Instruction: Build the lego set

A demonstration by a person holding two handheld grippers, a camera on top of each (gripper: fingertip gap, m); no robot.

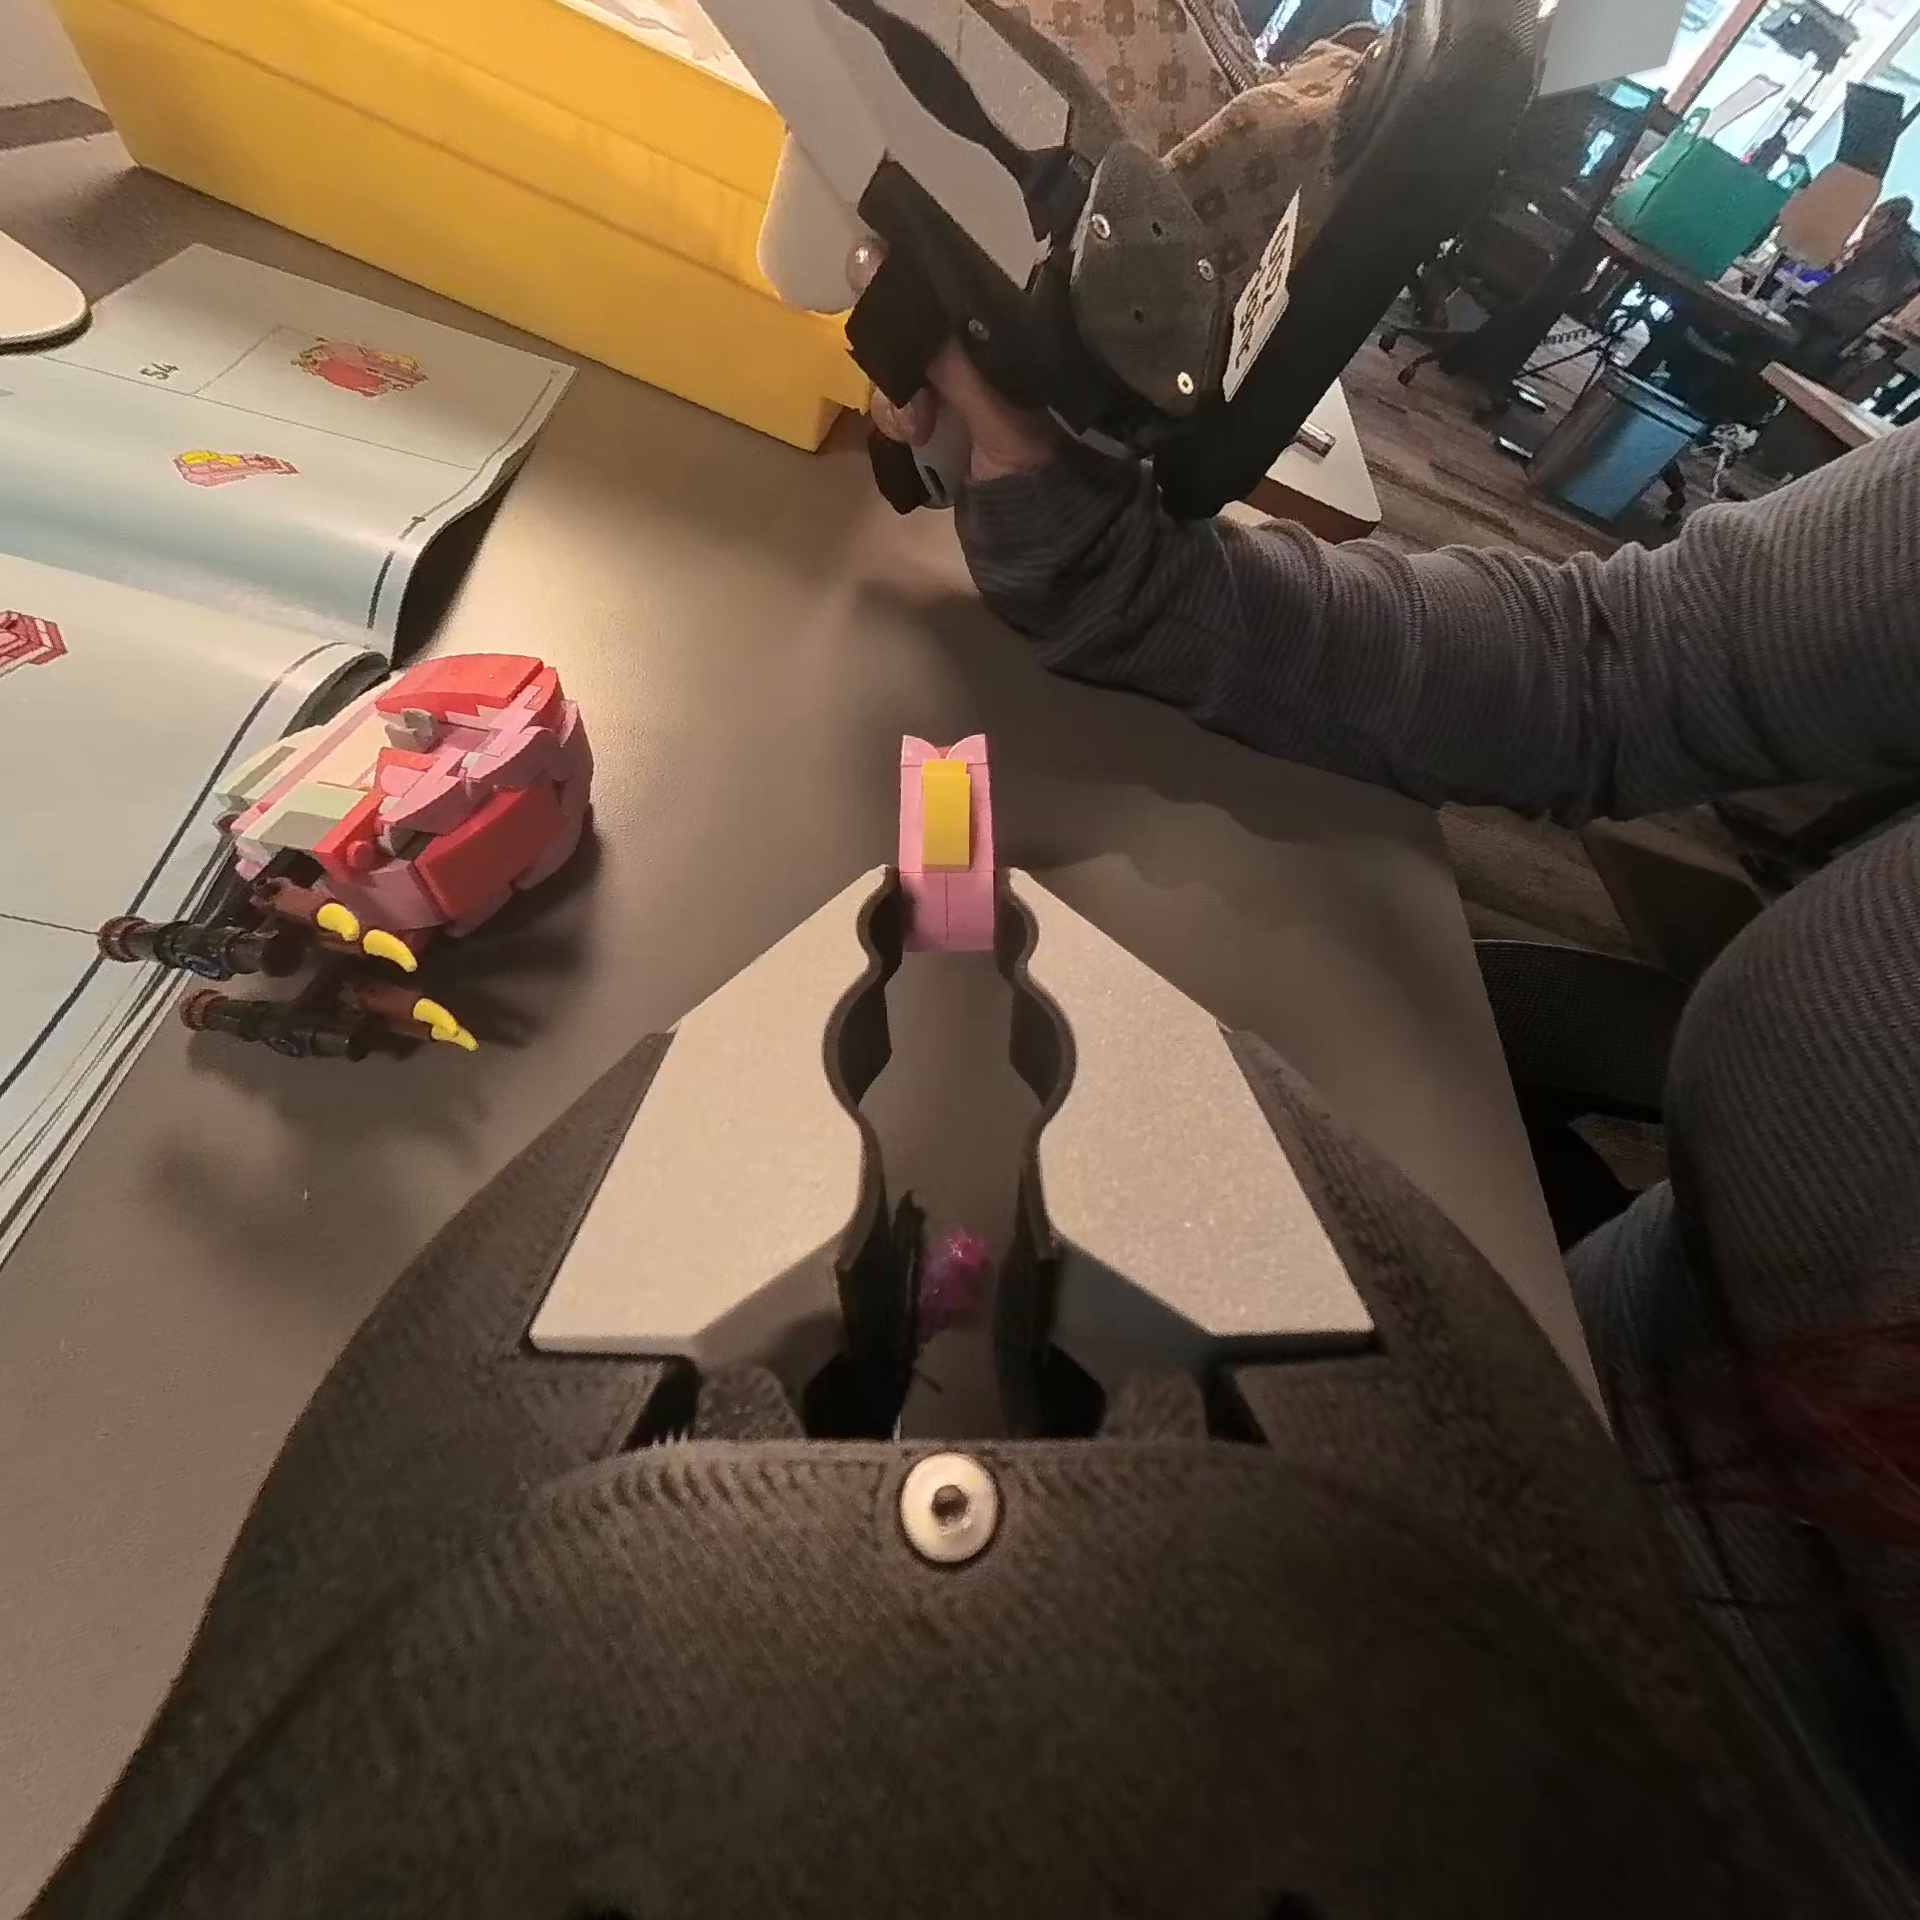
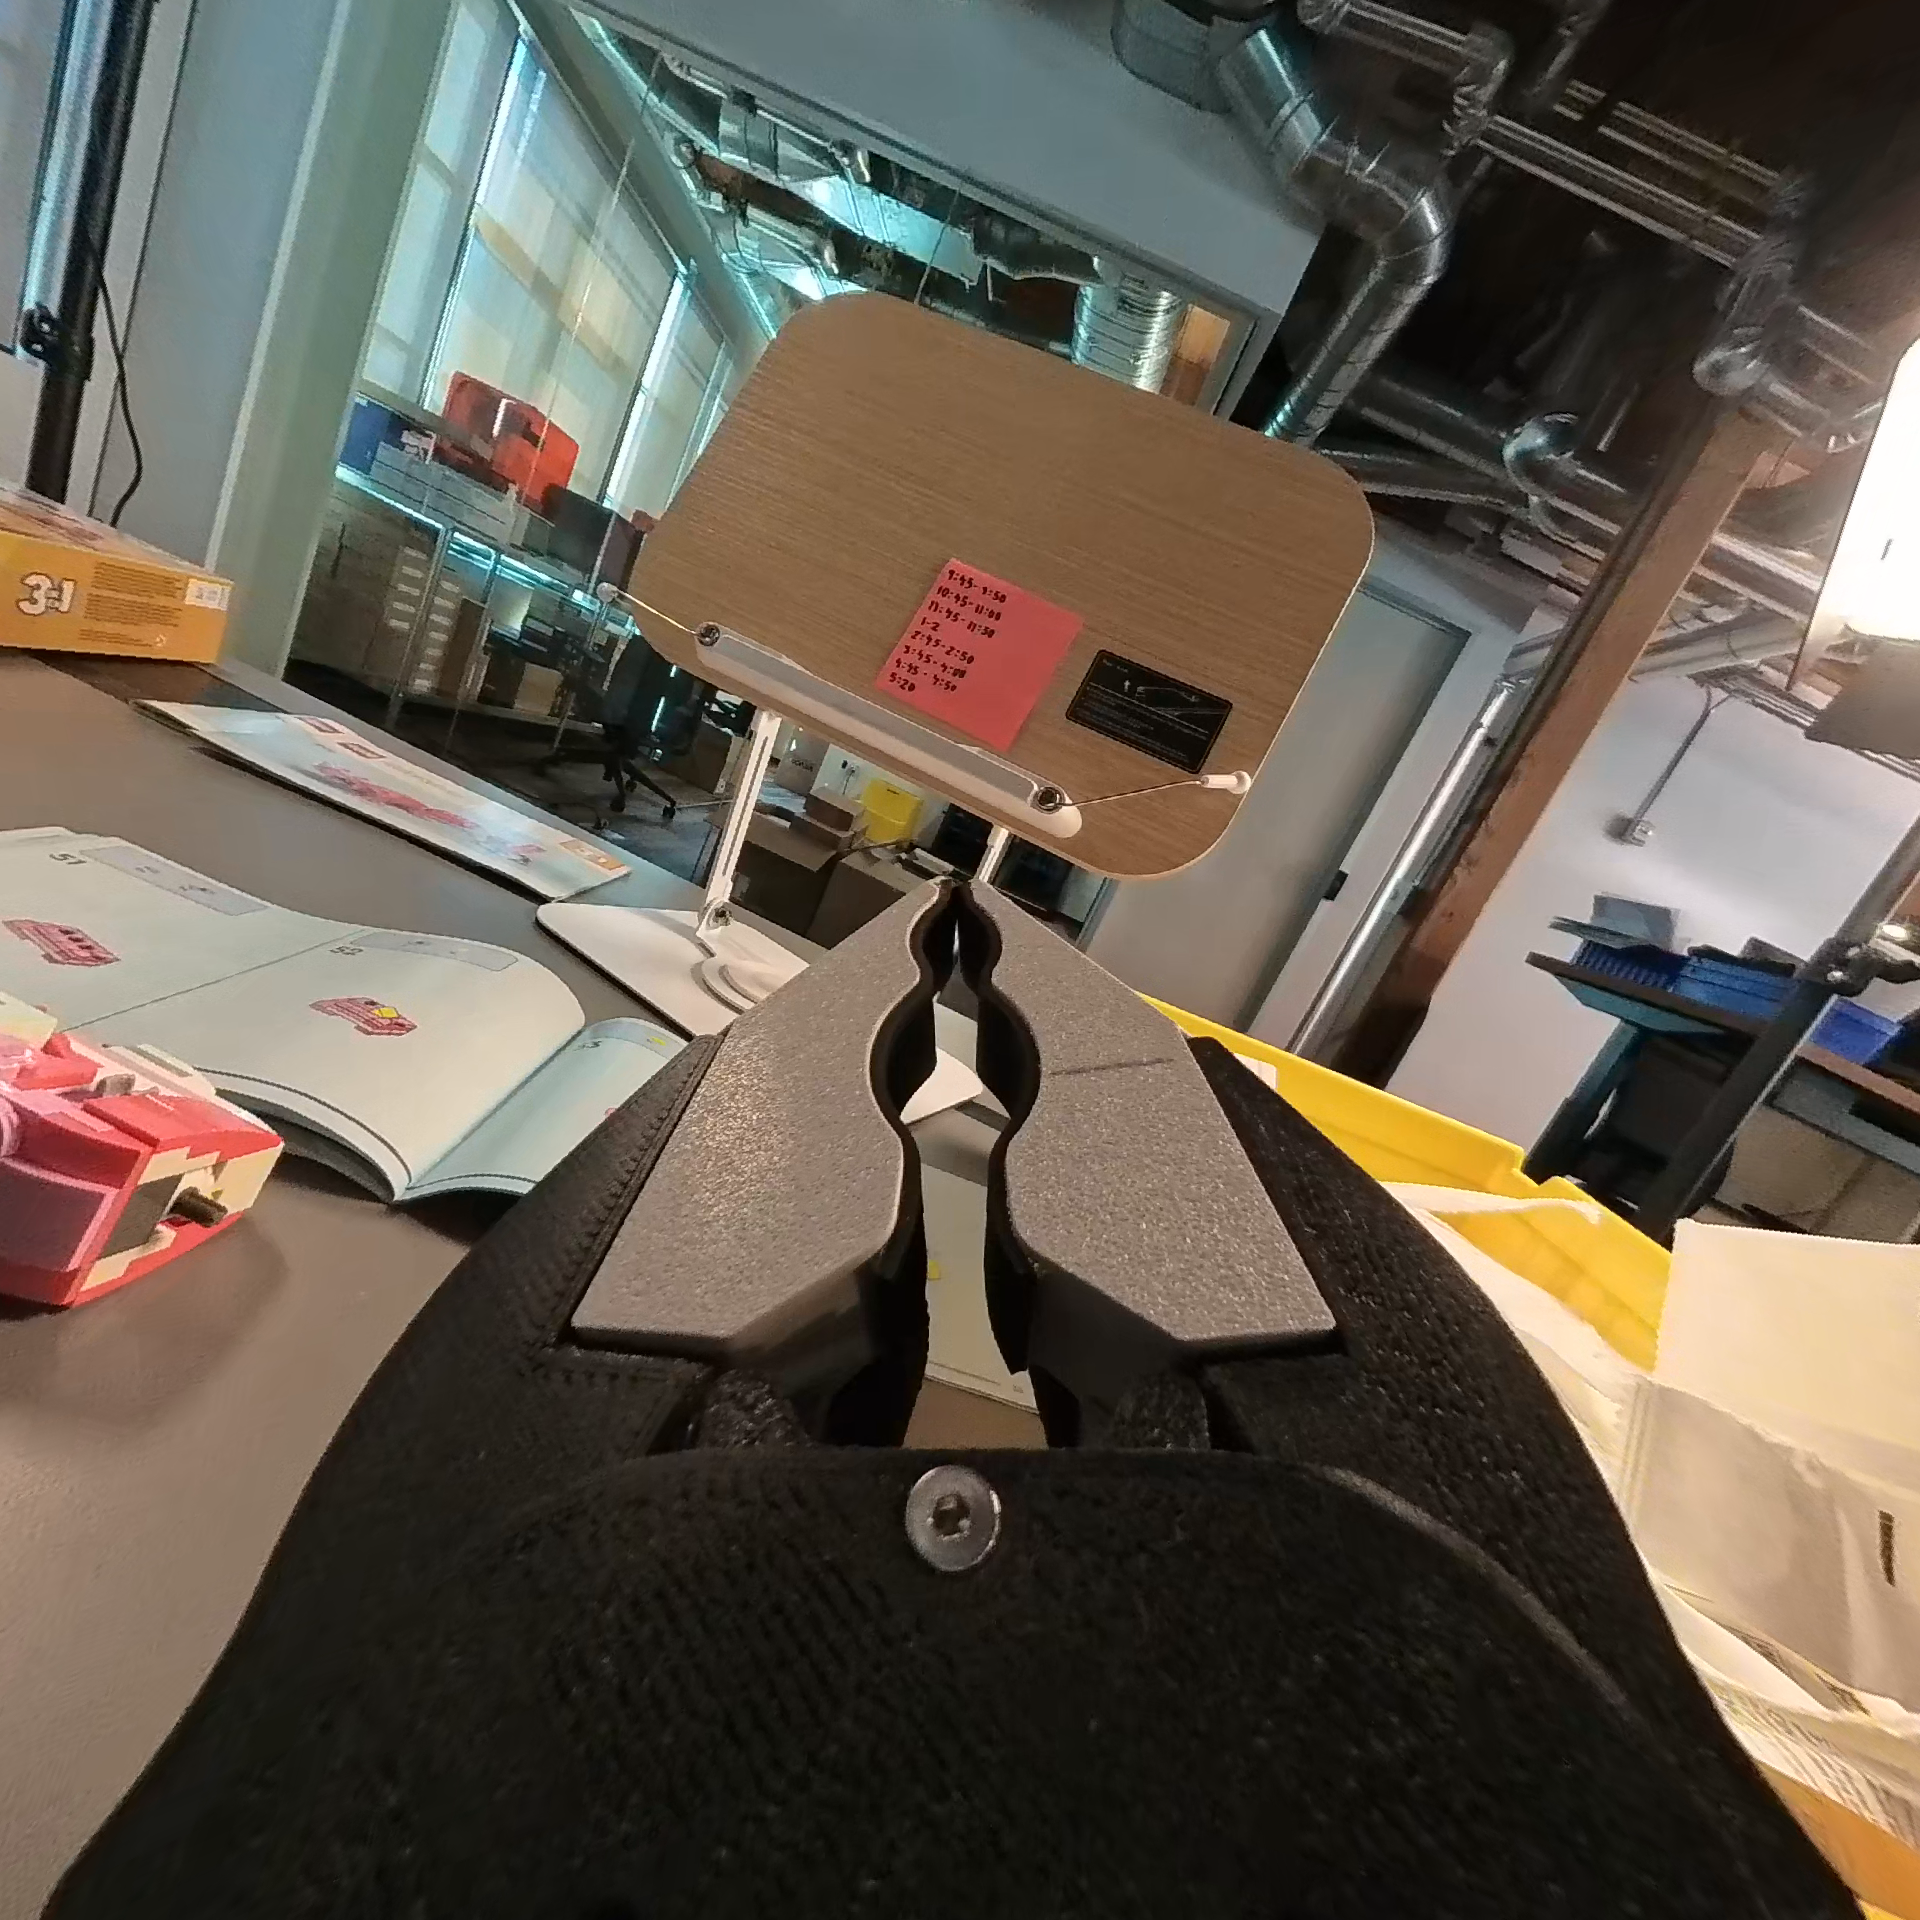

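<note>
Grippers, two. My left gripper [image 1: 948,902] pinches one small pink brick piece [image 1: 948,883] with one yellow tile [image 1: 945,812] on top, both pads pressing its sides above the dark table [image 1: 675,644]. My right gripper [image 2: 952,896] is closed on nothing, tips meeting, raised toward one wooden book stand [image 2: 997,582]. One red-and-pink brick model [image 1: 436,810], three yellow claws showing, lies left of the pink piece, near one open instruction booklet [image 1: 208,436]. One yellow bin [image 1: 436,156] sits far left.
</note>
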